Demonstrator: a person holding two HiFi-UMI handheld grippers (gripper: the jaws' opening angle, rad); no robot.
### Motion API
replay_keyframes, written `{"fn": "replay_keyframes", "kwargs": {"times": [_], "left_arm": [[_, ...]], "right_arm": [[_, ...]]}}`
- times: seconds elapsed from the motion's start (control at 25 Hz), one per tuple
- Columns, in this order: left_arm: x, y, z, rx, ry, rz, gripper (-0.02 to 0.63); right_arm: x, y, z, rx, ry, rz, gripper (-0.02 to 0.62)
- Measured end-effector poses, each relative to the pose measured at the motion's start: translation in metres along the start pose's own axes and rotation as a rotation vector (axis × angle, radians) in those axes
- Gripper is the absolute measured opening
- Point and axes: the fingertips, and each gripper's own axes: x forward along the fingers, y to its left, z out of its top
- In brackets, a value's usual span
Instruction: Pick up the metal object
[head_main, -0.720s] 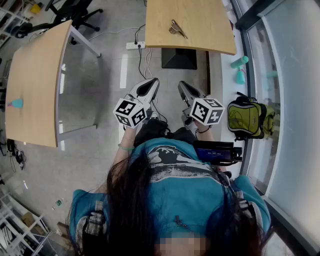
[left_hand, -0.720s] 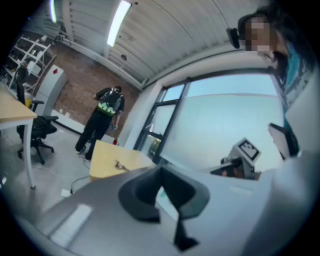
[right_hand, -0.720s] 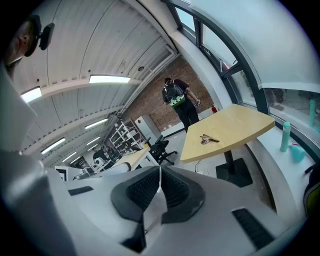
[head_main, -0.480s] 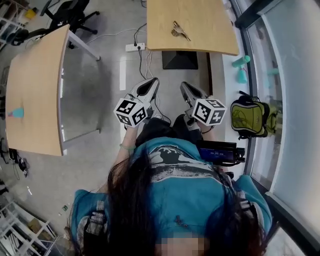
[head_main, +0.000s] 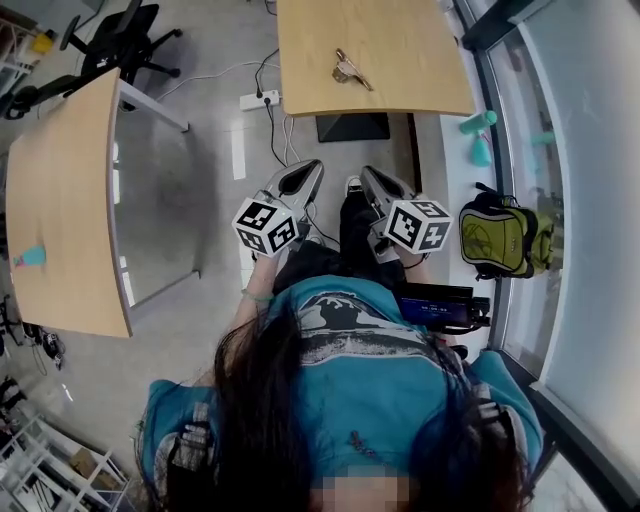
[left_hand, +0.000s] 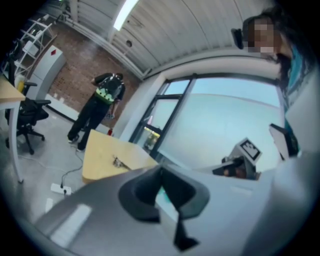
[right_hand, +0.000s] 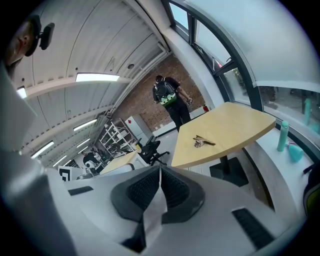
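The metal object (head_main: 350, 68), a small bunch of metal parts, lies on the light wooden table (head_main: 410, 85) ahead of me. It also shows far off in the left gripper view as a metal object (left_hand: 118, 162) and in the right gripper view as a metal object (right_hand: 202, 142). My left gripper (head_main: 300, 172) and right gripper (head_main: 372, 176) are held side by side at waist height, well short of the table. The left gripper (left_hand: 161, 172) and the right gripper (right_hand: 160, 172) are both shut with nothing between the pads.
A second wooden table (head_main: 60, 200) stands to the left, an office chair (head_main: 120, 40) beyond it. A power strip (head_main: 258, 100) and cables lie on the floor by the table's black base (head_main: 352, 127). A green backpack (head_main: 495, 240) and teal bottle (head_main: 478, 123) sit at the right. A person (left_hand: 100, 107) stands far off.
The table with the metal object has come slightly nearer and the left table has slid leftward. A leg now shows between the grippers. Both grippers stay shut.
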Motion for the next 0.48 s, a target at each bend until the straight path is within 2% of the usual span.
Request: {"fn": "replay_keyframes", "kwargs": {"times": [0.16,0.48], "left_arm": [[0.041,0.017,0.003,-0.011,0.026,-0.005,0.017],[0.145,0.065,0.007,-0.041,0.137,0.021,0.135]], "right_arm": [[0.025,-0.029,0.026,0.004,0.0,0.016,0.02],[0.069,-0.08,0.099,-0.029,0.036,0.073,0.02]]}}
